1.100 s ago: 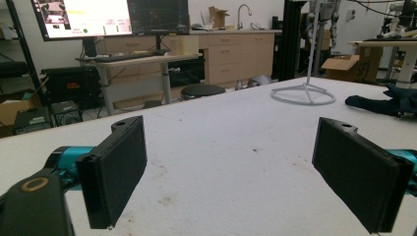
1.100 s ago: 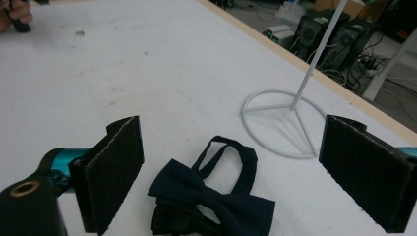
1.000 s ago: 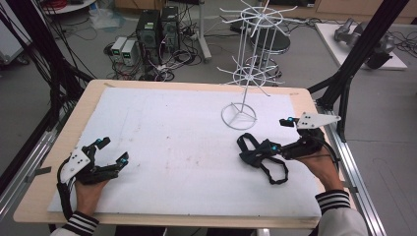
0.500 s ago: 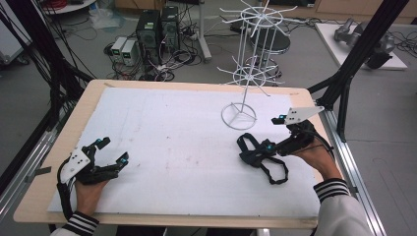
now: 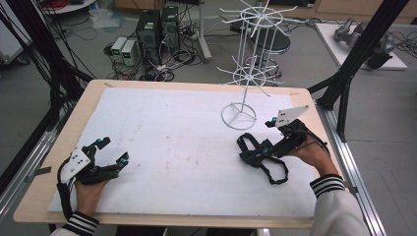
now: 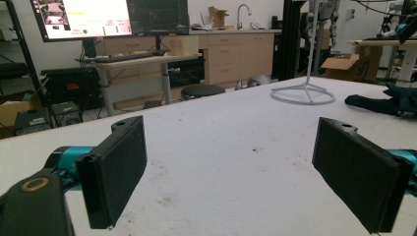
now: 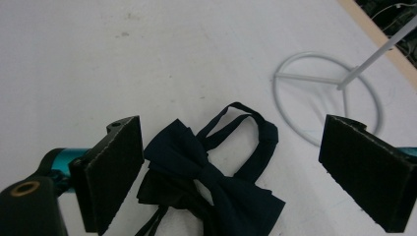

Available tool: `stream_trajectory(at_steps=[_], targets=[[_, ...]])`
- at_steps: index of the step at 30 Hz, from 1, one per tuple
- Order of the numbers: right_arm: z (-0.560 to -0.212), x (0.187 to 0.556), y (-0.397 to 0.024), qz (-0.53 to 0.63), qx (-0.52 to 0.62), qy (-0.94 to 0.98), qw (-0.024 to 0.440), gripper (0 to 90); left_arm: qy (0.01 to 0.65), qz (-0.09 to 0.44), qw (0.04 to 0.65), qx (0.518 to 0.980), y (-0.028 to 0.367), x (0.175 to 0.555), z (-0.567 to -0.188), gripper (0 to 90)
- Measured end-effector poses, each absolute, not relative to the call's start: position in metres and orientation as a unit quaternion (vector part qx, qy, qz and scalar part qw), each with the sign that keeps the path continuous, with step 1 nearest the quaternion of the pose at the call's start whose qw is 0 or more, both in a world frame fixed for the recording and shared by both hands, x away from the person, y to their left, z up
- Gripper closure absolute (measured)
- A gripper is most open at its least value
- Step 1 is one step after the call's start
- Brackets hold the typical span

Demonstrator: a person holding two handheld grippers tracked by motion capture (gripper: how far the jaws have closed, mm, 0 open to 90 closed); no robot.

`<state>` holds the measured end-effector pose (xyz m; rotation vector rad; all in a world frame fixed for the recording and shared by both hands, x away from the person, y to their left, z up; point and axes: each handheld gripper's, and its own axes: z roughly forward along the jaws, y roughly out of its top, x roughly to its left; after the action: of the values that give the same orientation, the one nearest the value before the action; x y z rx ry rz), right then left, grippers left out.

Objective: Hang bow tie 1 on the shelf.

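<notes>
Right tool, jaws wide apart, tilted down over the right part of the counter, gripping nothing. Directly beneath and between its jaws in the right gripper view, a dark bow tie, flat on the white surface, long axis running slantwise across that view from upper left to lower right, strap loop stretching away from the tool toward the round base of a white wire stand. Just beside the tie, that stand, upright. Well apart at the counter's near left corner, left tool, jaws also spread, empty, pointing across the bare surface toward the stand.
</notes>
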<state>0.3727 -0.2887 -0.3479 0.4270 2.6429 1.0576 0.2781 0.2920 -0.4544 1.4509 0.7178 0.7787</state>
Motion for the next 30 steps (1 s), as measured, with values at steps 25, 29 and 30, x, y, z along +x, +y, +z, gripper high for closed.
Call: stream_trajectory(at_steps=[25,29,30], targets=[[-0.379,0.392,-0.273,0.287,0.130,0.946,0.070,15.3,0.312,0.341,0.621,0.633,0.292,0.278,-0.454,13.7],[-0.382,0.393,-0.271,0.274,0.125,0.951,0.065,18.5,0.312,0.339,0.621,0.634,0.292,0.279,-0.454,13.7],[-0.383,0.394,-0.270,0.272,0.122,0.953,0.063,20.4,0.312,0.339,0.621,0.634,0.292,0.279,-0.454,13.7]])
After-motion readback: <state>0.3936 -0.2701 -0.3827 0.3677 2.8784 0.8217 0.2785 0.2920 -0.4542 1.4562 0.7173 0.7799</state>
